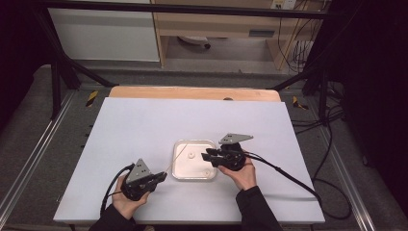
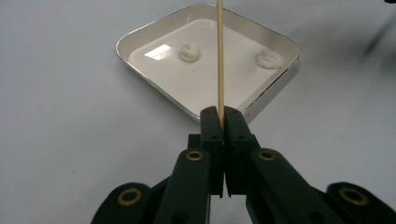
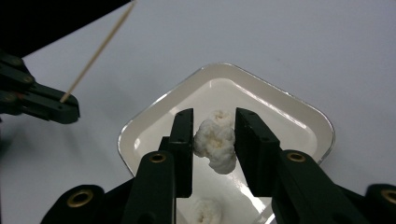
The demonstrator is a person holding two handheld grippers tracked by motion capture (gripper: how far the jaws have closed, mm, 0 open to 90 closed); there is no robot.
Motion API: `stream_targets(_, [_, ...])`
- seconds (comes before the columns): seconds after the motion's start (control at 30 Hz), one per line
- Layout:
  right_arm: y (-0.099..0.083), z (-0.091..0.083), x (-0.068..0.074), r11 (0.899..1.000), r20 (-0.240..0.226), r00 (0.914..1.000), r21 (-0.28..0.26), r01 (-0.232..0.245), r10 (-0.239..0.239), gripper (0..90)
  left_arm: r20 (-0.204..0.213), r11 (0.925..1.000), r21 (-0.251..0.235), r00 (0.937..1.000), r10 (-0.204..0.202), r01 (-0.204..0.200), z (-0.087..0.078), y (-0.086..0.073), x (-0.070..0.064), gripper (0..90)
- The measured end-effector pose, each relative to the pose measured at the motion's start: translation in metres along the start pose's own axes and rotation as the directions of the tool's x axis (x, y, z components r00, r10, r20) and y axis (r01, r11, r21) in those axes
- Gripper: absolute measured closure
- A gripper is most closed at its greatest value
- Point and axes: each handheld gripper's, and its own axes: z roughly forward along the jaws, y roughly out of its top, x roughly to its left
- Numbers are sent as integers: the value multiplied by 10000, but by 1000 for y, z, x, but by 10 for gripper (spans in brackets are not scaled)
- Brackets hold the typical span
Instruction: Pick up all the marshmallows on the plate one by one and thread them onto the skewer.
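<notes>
Popcorn piece, white and puffy [image 3: 215, 144], sits pinched in the right gripper [image 3: 214, 151] above the square white tray [image 3: 299, 112]; left gripper [image 2: 222, 122] clamps a thin wooden skewer [image 2: 220, 56]. Nothing threaded yet, two pieces still in the tray.

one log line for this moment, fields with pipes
left tongs: shut on skewer | right tongs: around a white lump over tray, grip unclear | two lumps in tray | skewer bare
</notes>
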Motion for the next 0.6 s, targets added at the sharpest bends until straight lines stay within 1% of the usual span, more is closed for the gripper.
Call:
stream_targets(0.17, [7,-11,1,9984,-379,9991,-527,-226,206,693,63,10000,-43,10000,76,-76,1,0,-3,881])
stream_targets(0.3, [12,-18,2,9940,-662,9968,-967,-515,452,692,123,9999,-99,9998,124,-122,1,1,-5,881])
stream_targets(0.47, [18,-24,0,9829,-1148,9903,-1567,-964,788,694,161,9997,-191,9997,166,-163,2,1,-7,881])
stream_targets(0.6, [23,-27,-1,9710,-1519,9819,-1928,-1416,1130,694,202,9995,-242,9996,218,-213,3,2,-9,881])
